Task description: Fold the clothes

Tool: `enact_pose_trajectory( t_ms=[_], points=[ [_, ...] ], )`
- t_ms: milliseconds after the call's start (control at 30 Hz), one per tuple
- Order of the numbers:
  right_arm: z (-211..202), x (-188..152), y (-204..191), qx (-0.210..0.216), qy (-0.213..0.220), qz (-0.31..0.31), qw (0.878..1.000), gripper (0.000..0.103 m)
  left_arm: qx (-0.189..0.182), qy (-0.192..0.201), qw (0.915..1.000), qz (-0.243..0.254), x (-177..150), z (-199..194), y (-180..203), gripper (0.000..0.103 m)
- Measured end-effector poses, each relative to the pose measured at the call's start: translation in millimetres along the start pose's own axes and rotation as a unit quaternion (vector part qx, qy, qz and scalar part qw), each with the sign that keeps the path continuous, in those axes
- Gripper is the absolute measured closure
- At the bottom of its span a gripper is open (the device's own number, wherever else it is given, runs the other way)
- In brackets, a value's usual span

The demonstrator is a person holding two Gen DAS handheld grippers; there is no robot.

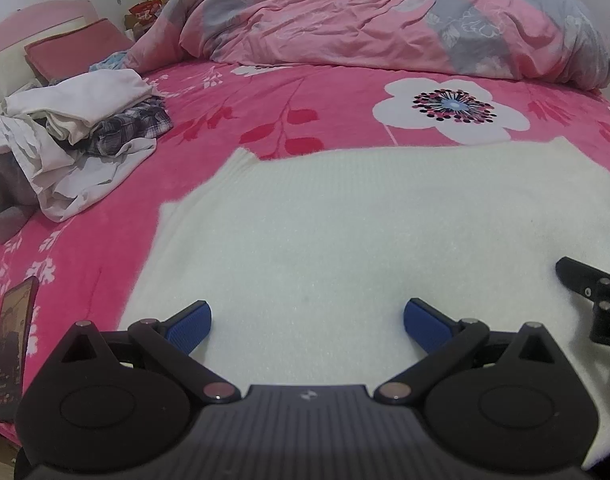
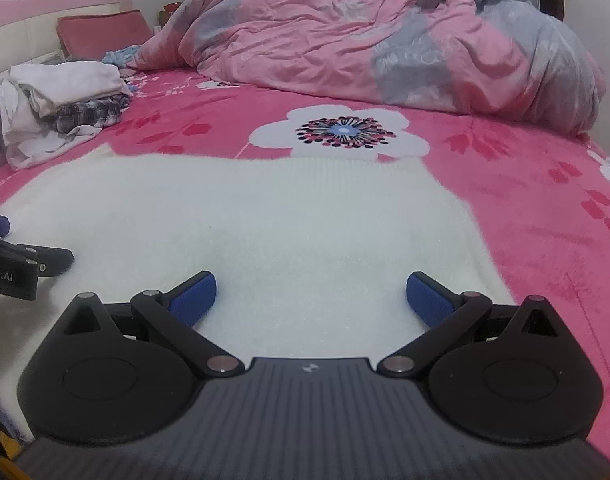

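Both the left gripper and right gripper gape wide, empty, over white sweater flat on pink bedspread; no containers.

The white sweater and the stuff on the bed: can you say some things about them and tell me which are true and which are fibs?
1. The white sweater lies spread flat on the pink bedsheet. True.
2. The right gripper is pinching the sweater. False: its jaws stand open, with nothing between the pads.
3. A pile of clothes sits to the sweater's left. True.
4. The left gripper is shut. False: it is open.
5. A phone lies at the bed's left edge. True.
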State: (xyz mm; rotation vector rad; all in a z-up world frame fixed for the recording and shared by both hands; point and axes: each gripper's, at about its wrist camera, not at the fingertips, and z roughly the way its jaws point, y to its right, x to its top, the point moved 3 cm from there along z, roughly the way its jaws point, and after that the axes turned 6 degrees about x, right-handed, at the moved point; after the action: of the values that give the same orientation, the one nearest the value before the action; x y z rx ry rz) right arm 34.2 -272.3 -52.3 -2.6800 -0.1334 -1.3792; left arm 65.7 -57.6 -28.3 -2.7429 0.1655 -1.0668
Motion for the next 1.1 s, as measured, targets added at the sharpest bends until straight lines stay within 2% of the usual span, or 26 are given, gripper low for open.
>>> enact_pose_trajectory(
  t_ms=[233, 667, 933, 1100],
  points=[
    [2.4, 3.7, 0.7, -0.004, -0.012, 0.012, 1.000, 0.001, 0.001, 0.000, 1.0000, 0.000, -0.2, 0.1, -0.4, 0.000],
    [2.0, 2.9, 1.3, -0.010, 0.010, 0.030, 0.999, 0.001, -0.002, -0.002, 1.0000, -0.004, -0.7, -0.6, -1.6, 0.000],
    [-1.8, -3.0, 4.5, 0.003, 0.034, 0.025, 0.999, 0.001, -0.022, -0.018, 0.9993, -0.026, -0.6, 4.0, -9.5, 0.000],
    [-1.7, -6.2, 3.2, 0.006, 0.039, 0.012, 0.999, 0.001, -0.024, 0.001, 0.9993, -0.028, -5.9, 2.5, -9.7, 0.000]
  ],
)
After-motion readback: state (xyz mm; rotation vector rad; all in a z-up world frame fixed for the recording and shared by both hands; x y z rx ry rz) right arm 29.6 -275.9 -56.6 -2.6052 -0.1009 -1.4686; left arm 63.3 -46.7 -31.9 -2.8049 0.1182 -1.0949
